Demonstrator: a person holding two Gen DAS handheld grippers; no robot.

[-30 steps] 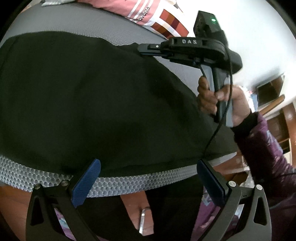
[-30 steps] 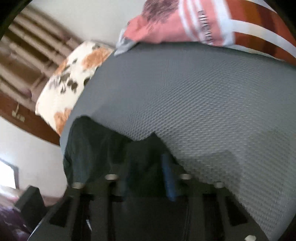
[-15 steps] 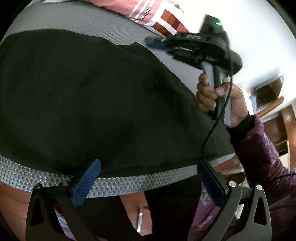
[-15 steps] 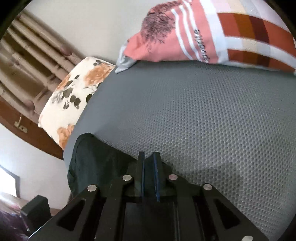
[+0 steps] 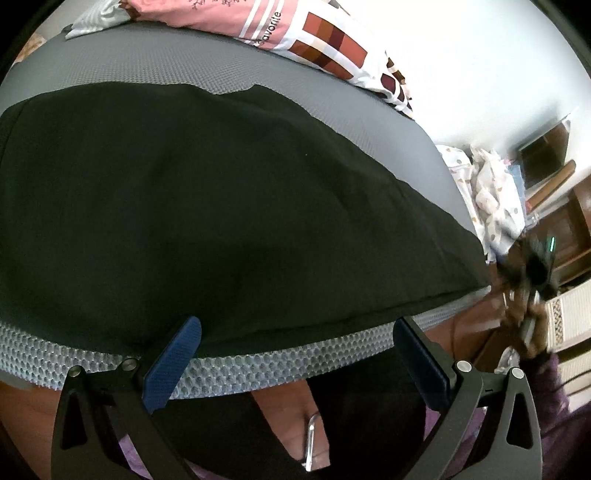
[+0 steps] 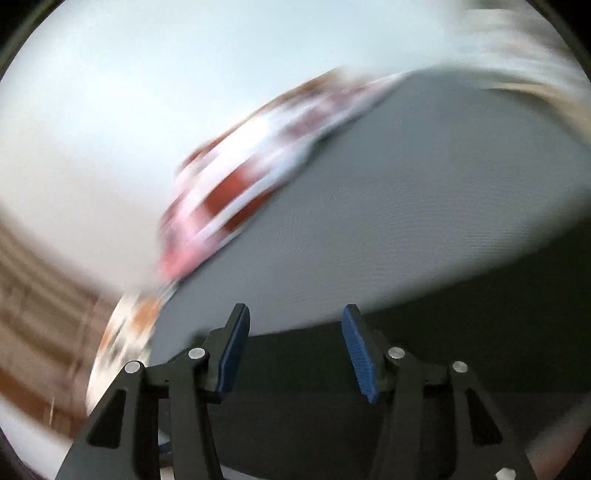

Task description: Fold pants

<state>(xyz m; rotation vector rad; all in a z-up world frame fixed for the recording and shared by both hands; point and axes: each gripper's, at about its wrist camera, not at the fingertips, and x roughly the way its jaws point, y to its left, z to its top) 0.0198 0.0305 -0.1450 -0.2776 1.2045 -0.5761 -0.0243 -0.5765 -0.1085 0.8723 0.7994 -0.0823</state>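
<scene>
Right hand-held gripper [image 6: 295, 345] has let go; black pants [image 5: 229, 206] lie flat.

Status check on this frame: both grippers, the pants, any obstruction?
Left gripper open, empty, at the bed edge. Right gripper open, empty, view motion-blurred. Black pants flat on grey mattress. Patterned pillow beyond, clear of the cloth.

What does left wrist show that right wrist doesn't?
Left wrist only: the black pants spread flat across the mattress, their near edge by the mesh border; a spotted cloth pile and wooden furniture at right; the right hand, blurred. Right wrist only: the open right tongs and a floral cushion, all motion-blurred. Both: grey mattress, striped pink pillow, white wall, pants.
</scene>
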